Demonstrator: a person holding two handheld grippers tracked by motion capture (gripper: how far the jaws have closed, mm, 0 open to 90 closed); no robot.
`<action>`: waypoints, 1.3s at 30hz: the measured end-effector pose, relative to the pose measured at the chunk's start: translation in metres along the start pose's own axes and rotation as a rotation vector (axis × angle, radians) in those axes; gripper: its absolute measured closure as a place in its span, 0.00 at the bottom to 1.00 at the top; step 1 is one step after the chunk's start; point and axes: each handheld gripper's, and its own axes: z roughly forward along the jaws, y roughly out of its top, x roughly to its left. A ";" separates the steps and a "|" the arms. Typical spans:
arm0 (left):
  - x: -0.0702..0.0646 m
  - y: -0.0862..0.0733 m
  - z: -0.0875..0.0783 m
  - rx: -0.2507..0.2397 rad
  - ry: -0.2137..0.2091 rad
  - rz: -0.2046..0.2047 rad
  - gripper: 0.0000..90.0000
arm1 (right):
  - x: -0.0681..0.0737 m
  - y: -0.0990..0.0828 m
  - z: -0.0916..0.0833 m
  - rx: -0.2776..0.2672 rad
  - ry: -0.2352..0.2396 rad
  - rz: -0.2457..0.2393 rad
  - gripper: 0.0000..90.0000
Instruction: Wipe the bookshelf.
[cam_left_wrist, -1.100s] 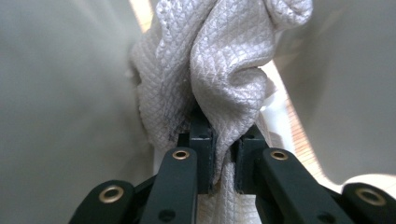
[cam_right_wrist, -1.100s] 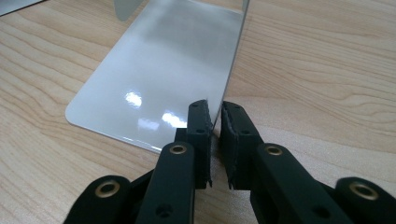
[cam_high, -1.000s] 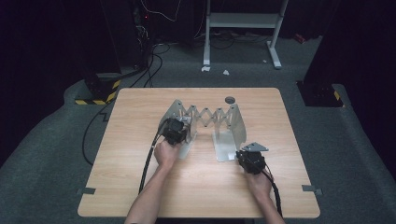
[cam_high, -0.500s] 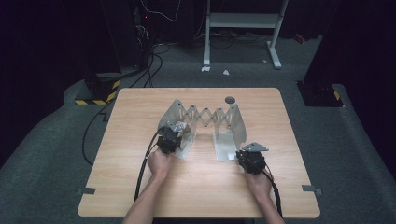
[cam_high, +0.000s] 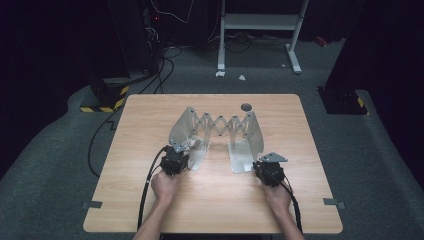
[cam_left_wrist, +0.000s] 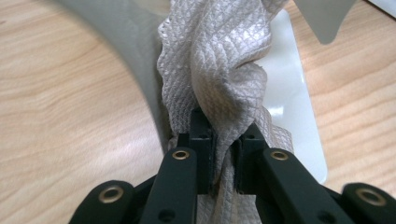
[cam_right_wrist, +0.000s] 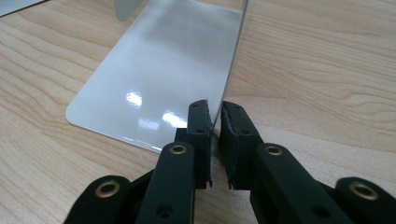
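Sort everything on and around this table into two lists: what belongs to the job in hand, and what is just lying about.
In use:
- silvery metal accordion bookend rack
- beige textured cloth, pinched by the left gripper
- right gripper, clamped on the rack's flat base plate

Lying about:
- small dark round disc at the table's far edge
- white metal stand on the floor behind

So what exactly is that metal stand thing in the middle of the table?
It is a silvery sheet-metal folding rack on the wooden table: two upright end plates joined by a zigzag scissor lattice, each plate with a flat glossy foot. It stands open, roughly mid-table. A beige textured cloth hangs at its left plate, pinched by the left tool. The right tool is clamped on the thin edge of the right plate.
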 end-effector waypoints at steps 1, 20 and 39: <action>0.000 -0.002 -0.001 -0.001 0.002 0.003 0.90 | 0.000 0.000 0.000 0.000 0.000 -0.001 0.91; 0.026 -0.023 -0.027 -0.010 -0.011 -0.084 0.90 | -0.003 0.000 0.000 0.003 0.021 0.018 0.92; 0.073 -0.020 -0.029 0.024 0.002 -0.171 0.89 | -0.002 0.000 0.000 0.003 0.020 0.017 0.92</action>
